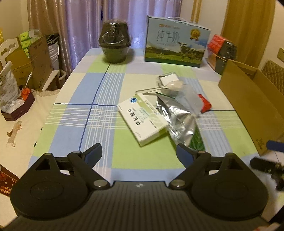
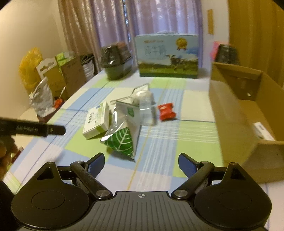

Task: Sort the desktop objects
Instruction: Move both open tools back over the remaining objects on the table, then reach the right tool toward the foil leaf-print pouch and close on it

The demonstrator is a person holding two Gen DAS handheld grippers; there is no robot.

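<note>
Both tongs — left [image 1: 139, 154], right [image 2: 141, 163] — hang apart, empty, at frame bottom; white box [image 1: 142, 118] and foil bag [image 2: 122, 133] touch mid-tabletop [image 1: 74, 124].

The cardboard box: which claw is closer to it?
Right. The right claw is open just beside the cardboard box; the left claw, also open, sits farther left.

Milk carton [image 1: 175, 42] and wrapped dark bowls [image 1: 115, 45] before purple curtains [image 1: 110, 16]

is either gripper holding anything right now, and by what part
Nothing is held. The left gripper and the right gripper are both open and empty above the tablecloth.
</note>
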